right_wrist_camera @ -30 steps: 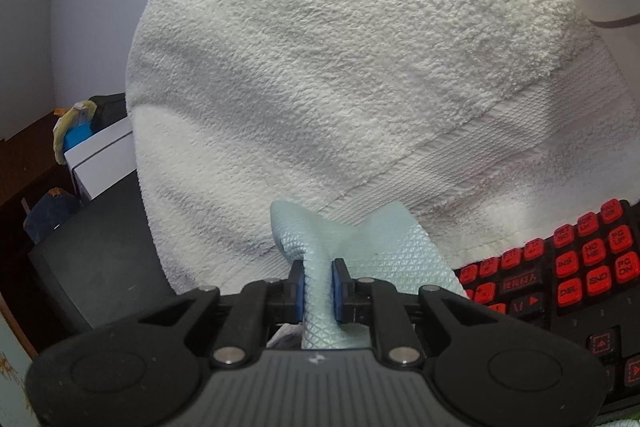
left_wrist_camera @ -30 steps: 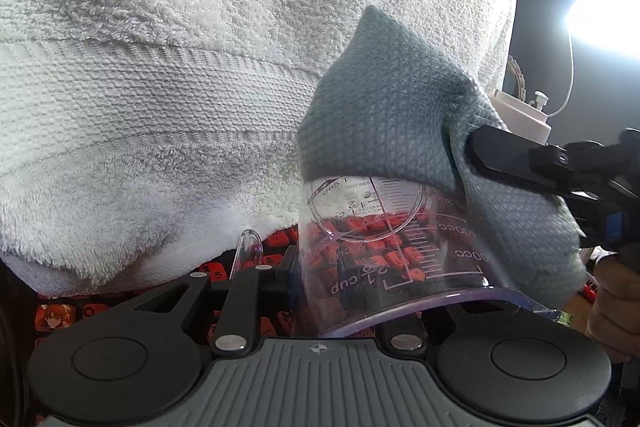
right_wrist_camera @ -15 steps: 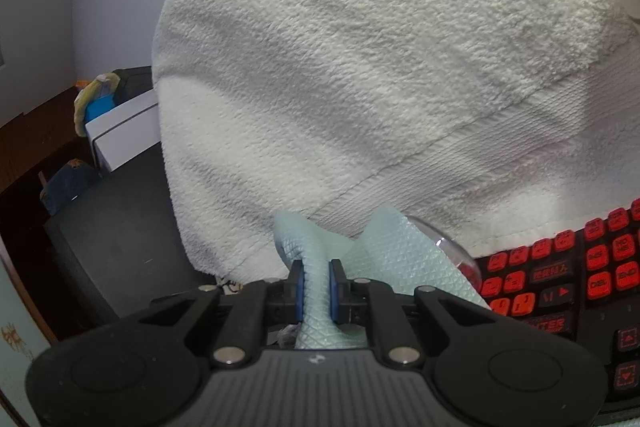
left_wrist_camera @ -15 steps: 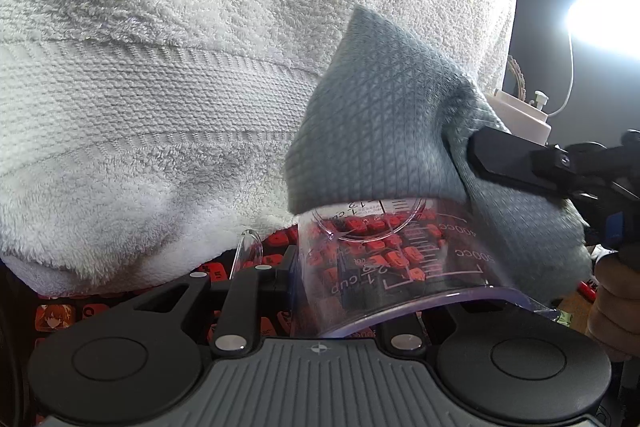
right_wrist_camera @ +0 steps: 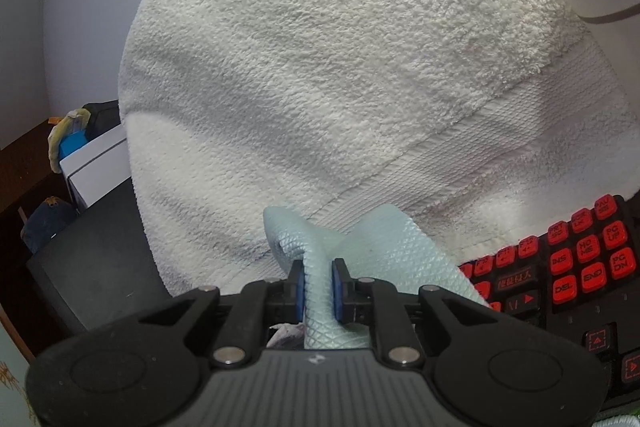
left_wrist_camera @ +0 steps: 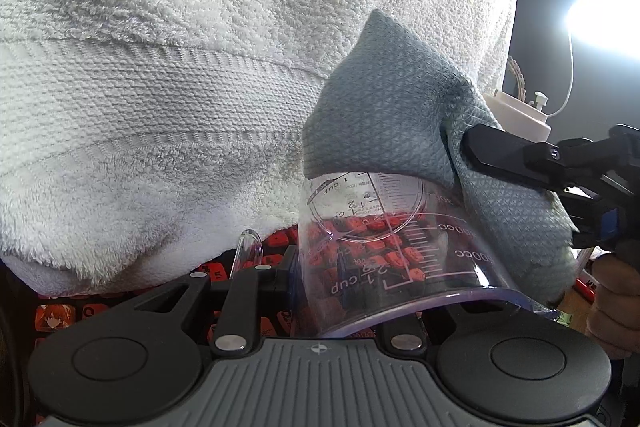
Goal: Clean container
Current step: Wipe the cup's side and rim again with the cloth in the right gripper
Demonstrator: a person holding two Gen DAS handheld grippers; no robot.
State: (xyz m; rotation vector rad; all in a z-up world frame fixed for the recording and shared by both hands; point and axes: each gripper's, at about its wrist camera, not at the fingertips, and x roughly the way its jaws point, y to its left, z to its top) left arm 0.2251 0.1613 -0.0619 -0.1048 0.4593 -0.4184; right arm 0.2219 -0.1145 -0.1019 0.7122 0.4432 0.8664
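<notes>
A white terry towel (right_wrist_camera: 340, 87) drapes over a black keyboard (right_wrist_camera: 580, 267) with red keys, perhaps partly.

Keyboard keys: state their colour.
The keyboard keys are red on a black base, clearest in the right wrist view.

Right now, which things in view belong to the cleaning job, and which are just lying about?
In the job:
measuring cup, in the left gripper
cloth, in the right gripper

Lying about:
white towel
keyboard
white bottle
</notes>
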